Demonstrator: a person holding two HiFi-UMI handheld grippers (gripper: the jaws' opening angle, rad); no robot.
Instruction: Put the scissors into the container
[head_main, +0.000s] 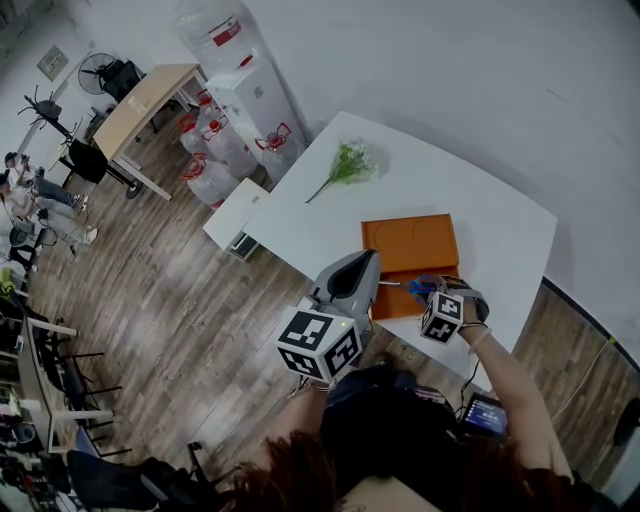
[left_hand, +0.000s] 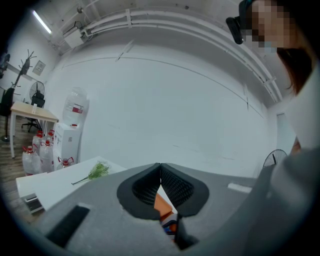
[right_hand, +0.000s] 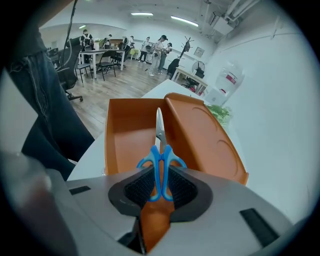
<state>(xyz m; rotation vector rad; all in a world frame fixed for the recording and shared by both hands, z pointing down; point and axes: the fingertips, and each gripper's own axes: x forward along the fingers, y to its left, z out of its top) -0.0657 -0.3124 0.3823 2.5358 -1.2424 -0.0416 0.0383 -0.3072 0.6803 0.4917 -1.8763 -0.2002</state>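
One worktop (head_main: 480, 200): white, carrying an orange container near its front edge and a green sprig farther back, the two well apart.
Container (right_hand: 125, 135): an open orange tray straight ahead of the right claw, with a flat orange panel (right_hand: 200, 135) slanting up along the tray's right side.
Left claw (left_hand: 160, 175): clenched tip to tip with nothing between, held over the worktop's front edge just beside the container's left side (head_main: 410, 245).
Right claw (right_hand: 161, 187): grasping the scissors by their blue handles.
Scissors (right_hand: 161, 160): handle loops pinched between the pads. The closed blades run straight out from the claw over the open tray, close to the panel's edge. I cannot tell whether the tip touches the tray.
Sprig (head_main: 345, 165): lying flat, alone.
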